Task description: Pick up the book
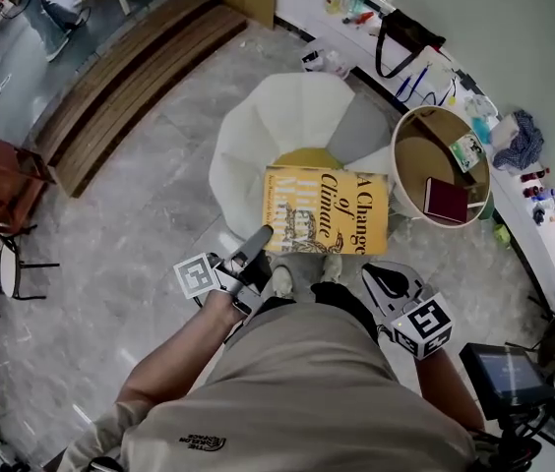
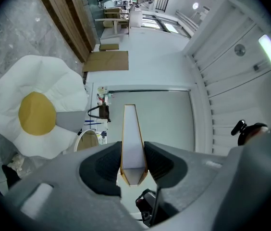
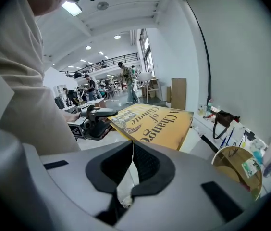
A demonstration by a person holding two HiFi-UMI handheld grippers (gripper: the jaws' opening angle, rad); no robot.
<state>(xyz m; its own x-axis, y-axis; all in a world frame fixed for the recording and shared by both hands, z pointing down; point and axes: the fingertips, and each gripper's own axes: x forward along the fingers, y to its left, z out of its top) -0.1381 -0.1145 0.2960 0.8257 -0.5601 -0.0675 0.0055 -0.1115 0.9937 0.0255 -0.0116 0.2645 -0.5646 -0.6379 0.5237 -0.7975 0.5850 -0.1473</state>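
In the head view you have one yellow book (image 1: 329, 210) lying flat in the air above the floor, just past your two shoes (image 1: 279, 281). Your left gripper (image 1: 262, 238) grasps it at the corner toward 7 o'clock. Your right gripper (image 1: 384, 281) sits at 5 o'clock from the book, apart from it. At 12 o'clock from the book lies one white egg-shaped rug (image 1: 277, 116) with a yellow yolk. At 3 o'clock stands one round tub (image 1: 407, 136) with one maroon book (image 1: 446, 200) inside.

In the left gripper view the yellow book (image 2: 133, 129) stands edge-on between your two jaws, white pages facing you. One pad presses on each cover, so these tongs are clenched on it. The egg rug (image 2: 10, 105) fills the 9 o'clock side.

In the right gripper view your two jaws meet in a thin seam with nothing between them. These tongs are clenched empty. The yellow book (image 3: 166, 124) hangs at 12 o'clock beyond them, clear of them. The left gripper (image 3: 97, 118) bites its corner at 10 o'clock, and the round tub (image 3: 224, 160) sits at 4 o'clock.
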